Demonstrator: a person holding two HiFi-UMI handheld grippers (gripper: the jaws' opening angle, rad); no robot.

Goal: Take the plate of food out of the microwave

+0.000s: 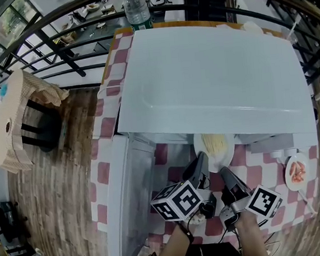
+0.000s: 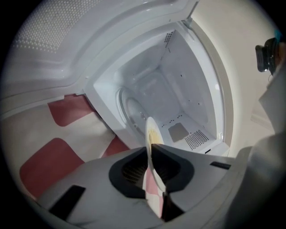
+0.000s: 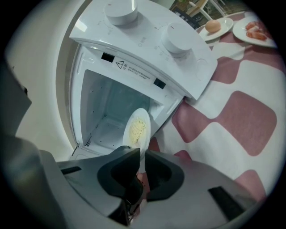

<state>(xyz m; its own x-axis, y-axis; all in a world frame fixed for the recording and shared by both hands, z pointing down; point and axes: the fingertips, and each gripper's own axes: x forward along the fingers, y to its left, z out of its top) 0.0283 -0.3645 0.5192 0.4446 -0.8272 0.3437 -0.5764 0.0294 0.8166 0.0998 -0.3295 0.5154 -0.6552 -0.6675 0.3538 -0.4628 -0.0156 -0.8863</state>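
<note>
One plate of noodles is held at the open mouth of the one white microwave, above the checked tabletop. It is kept about level, food upward (being round, it has no long axis). Its near rim is clamped by two grippers, the left gripper and the right gripper, each closed narrowly on it. Two more plates are seen at the right: a plate with a pale round item and a plate of red food.
</note>
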